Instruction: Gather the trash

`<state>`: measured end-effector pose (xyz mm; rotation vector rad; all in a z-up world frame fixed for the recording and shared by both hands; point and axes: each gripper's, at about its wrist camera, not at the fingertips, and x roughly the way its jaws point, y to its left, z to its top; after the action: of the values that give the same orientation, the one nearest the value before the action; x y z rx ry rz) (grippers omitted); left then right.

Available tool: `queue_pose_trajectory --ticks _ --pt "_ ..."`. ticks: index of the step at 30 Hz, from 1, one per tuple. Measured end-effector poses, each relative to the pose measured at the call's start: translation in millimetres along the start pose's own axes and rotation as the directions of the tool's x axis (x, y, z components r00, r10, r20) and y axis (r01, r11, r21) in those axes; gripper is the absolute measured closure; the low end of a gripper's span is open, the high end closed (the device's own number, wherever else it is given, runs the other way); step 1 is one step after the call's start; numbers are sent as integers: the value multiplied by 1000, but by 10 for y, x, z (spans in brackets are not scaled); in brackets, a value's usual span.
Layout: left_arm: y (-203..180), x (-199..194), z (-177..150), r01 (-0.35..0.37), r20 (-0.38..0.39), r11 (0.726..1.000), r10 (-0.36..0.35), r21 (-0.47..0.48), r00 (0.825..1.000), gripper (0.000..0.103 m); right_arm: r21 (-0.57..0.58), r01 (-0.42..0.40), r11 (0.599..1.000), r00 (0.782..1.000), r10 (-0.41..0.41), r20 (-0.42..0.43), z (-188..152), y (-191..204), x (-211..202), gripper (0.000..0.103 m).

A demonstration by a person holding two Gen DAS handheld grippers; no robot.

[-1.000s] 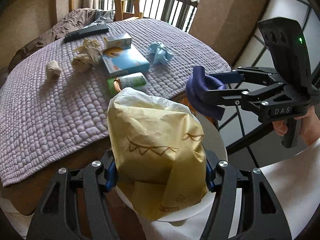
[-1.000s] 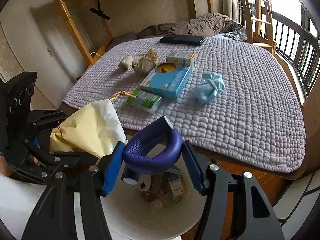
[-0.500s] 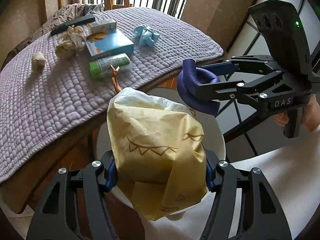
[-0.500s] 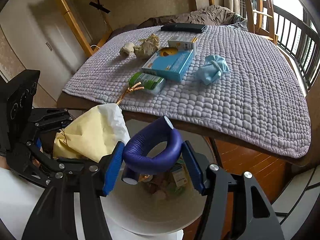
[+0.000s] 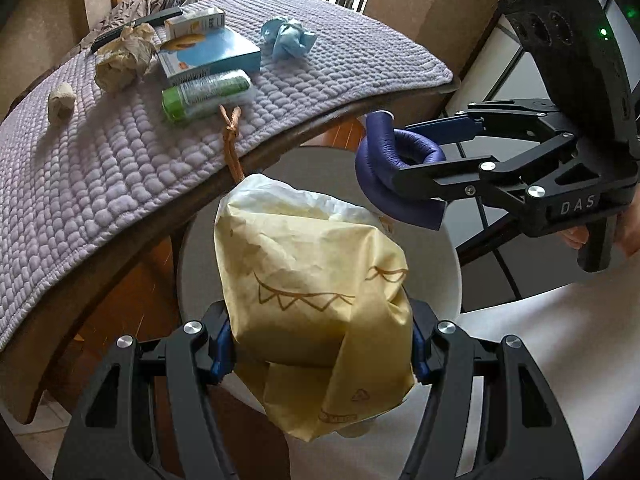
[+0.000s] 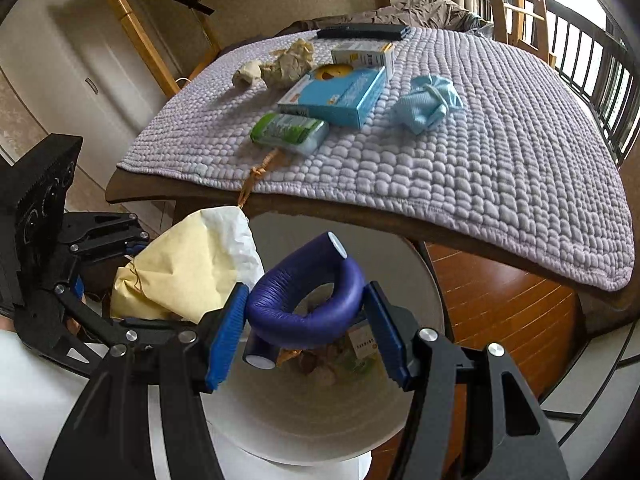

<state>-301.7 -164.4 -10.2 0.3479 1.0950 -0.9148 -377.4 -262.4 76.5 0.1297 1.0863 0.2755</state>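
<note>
My left gripper (image 5: 320,340) is shut on a crumpled yellow paper bag (image 5: 312,280) with a brown rope handle, held over the white trash bin (image 5: 450,276). My right gripper (image 6: 306,320) is shut on a bent purple foam tube (image 6: 308,296), directly above the bin's (image 6: 304,424) mouth, where earlier trash lies at the bottom. In the left wrist view the right gripper (image 5: 420,176) holds the tube (image 5: 396,172) to the right of the bag. In the right wrist view the bag (image 6: 188,268) sits at the left in the left gripper (image 6: 132,280).
On the bed's purple quilt (image 6: 480,160) lie a blue box (image 6: 336,96), a green wipes pack (image 6: 290,132), a small white box (image 6: 362,56), a blue cloth bundle (image 6: 426,104), crumpled brown paper (image 6: 290,62), a small paper ball (image 6: 245,76) and a black remote (image 6: 362,32). Wooden floor (image 6: 500,304) lies beside the bin.
Both grippers have sunk toward the bin with their loads still gripped. The bed has slid up and away in both views, and more of the bin's inside shows.
</note>
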Motion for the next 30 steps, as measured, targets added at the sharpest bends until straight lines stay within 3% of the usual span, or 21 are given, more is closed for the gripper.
queue_pose_trajectory --ticks 30 --pt "-5 532 96 -96 -83 993 90 -66 992 38 32 20 999 998 -18 -56 -70 6 517 44"
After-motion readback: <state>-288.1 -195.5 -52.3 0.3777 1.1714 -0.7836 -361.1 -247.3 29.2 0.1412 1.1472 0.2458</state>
